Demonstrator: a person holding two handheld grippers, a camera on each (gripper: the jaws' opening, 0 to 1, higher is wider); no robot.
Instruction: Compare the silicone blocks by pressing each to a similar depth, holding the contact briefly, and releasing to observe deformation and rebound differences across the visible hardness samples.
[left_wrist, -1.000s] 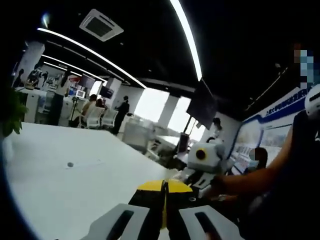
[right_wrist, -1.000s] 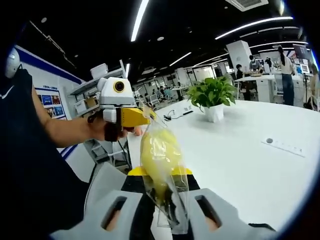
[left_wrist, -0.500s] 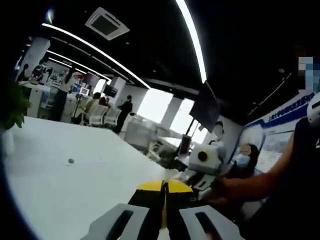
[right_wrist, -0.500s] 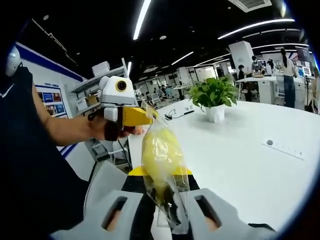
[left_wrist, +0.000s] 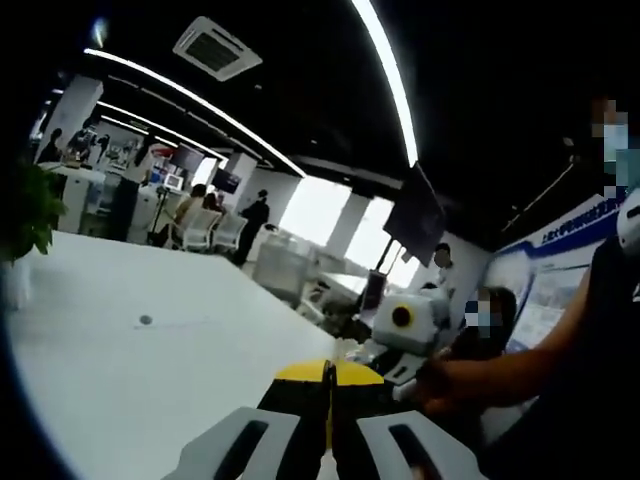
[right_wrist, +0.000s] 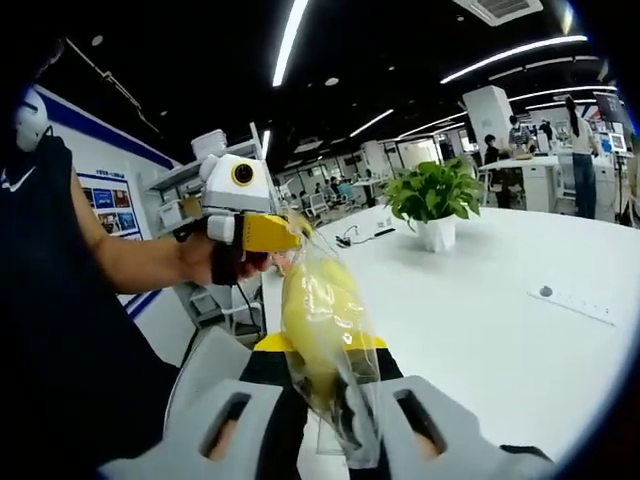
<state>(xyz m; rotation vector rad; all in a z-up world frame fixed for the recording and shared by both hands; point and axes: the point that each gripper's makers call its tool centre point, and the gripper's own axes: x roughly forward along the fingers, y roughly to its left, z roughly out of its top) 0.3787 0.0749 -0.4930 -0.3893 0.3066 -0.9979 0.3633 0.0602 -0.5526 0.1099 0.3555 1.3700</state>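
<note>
Right claw (right_wrist: 335, 400) is clenched on a clear plastic bag (right_wrist: 325, 330) with a yellow block inside, the bag rising straight up out of the closed yellow-tipped jaws in the right gripper view. At the bag's upper end the left claw (right_wrist: 285, 232) comes in from the left, carried in a person's hand (right_wrist: 215, 258), and its yellow tips are pinched on the bag's top corner, so the bag hangs stretched between the two claws above the white worktop (right_wrist: 480, 330). Beyond the right claw and to its right, a potted plant (right_wrist: 433, 200) stands on the worktop, well apart from the bag, and a small flat strip (right_wrist: 570, 298) lies on the surface further right.

In the left gripper view the left claw (left_wrist: 329, 375) has its yellow tips pressed together. Ahead of it and to the right sits the right claw (left_wrist: 405, 330), held in a hand (left_wrist: 440, 385), with the white worktop (left_wrist: 120, 360) spreading out to the left, where a small round dot (left_wrist: 146, 320) marks its surface.
</note>
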